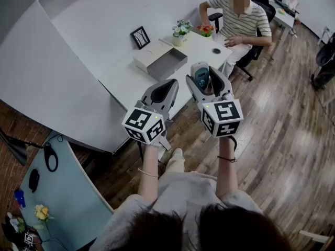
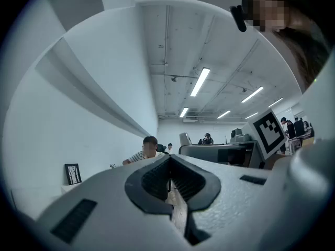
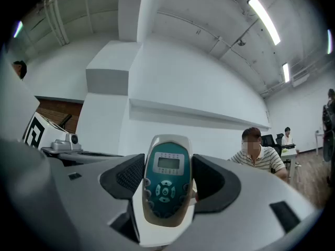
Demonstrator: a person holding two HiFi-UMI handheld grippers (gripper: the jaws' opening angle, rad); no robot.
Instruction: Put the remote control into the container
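The remote control (image 1: pixel 200 72) is white with a teal face and a small screen. My right gripper (image 1: pixel 204 77) is shut on it and holds it upright in the air in front of the white table (image 1: pixel 125 82). In the right gripper view the remote control (image 3: pixel 168 163) stands between both pads, which press on its sides, in my right gripper (image 3: pixel 167 186). The container (image 1: pixel 166 63) is an open, grey-lined box on the table, beyond both grippers. My left gripper (image 1: pixel 170 83) hangs beside the right one; its jaws are shut with nothing in them, as my left gripper (image 2: pixel 169 181) shows in its own view.
A framed picture (image 1: pixel 140 37), a potted plant (image 1: pixel 181 31) and a small round dark object (image 1: pixel 216 50) stand on the table. A person (image 1: pixel 242 20) sits at its far end. A pale blue desk (image 1: pixel 63 192) lies at lower left; the floor is wood.
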